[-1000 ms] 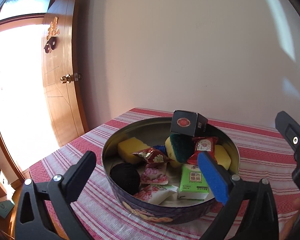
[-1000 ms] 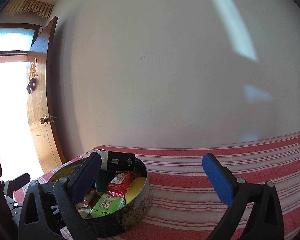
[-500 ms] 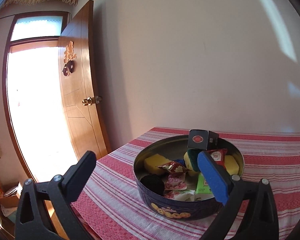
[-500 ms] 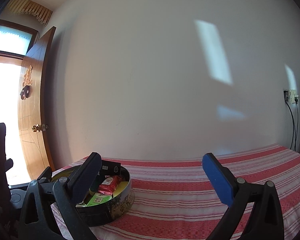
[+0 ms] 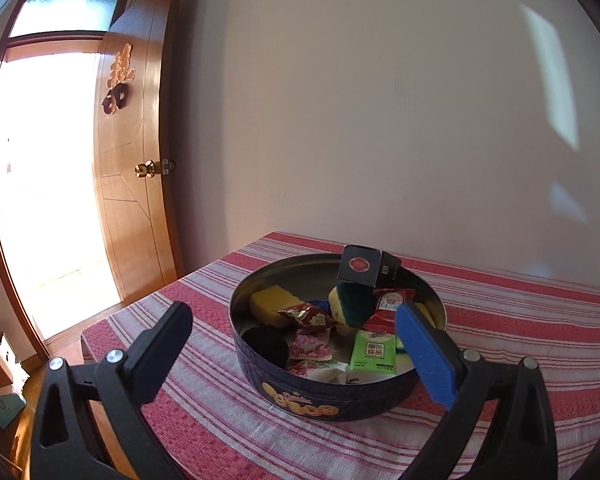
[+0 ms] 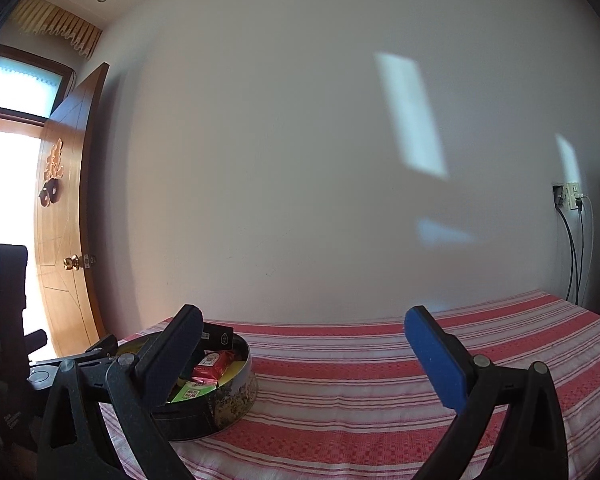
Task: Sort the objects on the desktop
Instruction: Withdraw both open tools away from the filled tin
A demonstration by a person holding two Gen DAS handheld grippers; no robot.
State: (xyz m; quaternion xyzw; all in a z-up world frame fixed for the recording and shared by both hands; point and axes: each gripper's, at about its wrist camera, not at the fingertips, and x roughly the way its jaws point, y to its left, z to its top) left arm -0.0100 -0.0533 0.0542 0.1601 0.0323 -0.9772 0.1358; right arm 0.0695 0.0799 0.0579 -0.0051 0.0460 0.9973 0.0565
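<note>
A round dark blue tin (image 5: 304, 398) (image 6: 236, 394) stands on the red striped tablecloth (image 5: 520, 332). It holds a black box (image 5: 364, 266) leaning on the far rim, yellow sponges (image 5: 274, 300), a green-topped sponge (image 5: 354, 306), a black ball (image 5: 266, 344), a green packet (image 5: 374, 354), a red packet (image 5: 392, 304) and candy wrappers (image 5: 306, 316). My left gripper (image 5: 290, 336) hangs open before the tin, empty. My right gripper (image 6: 300, 340) is open over bare cloth, right of the tin, nothing between its fingers.
A wooden door (image 5: 136, 160) stands ajar at the left beyond the table's corner. The plain wall runs along the table's far edge. Cables hang from a wall socket (image 6: 570, 198) at the far right. Small boxes (image 5: 0, 384) lie on the floor at the lower left.
Both grippers have pulled back and up from the tin, which now looks smaller and farther. Both stayed open and empty. The tin's contents have not moved.
</note>
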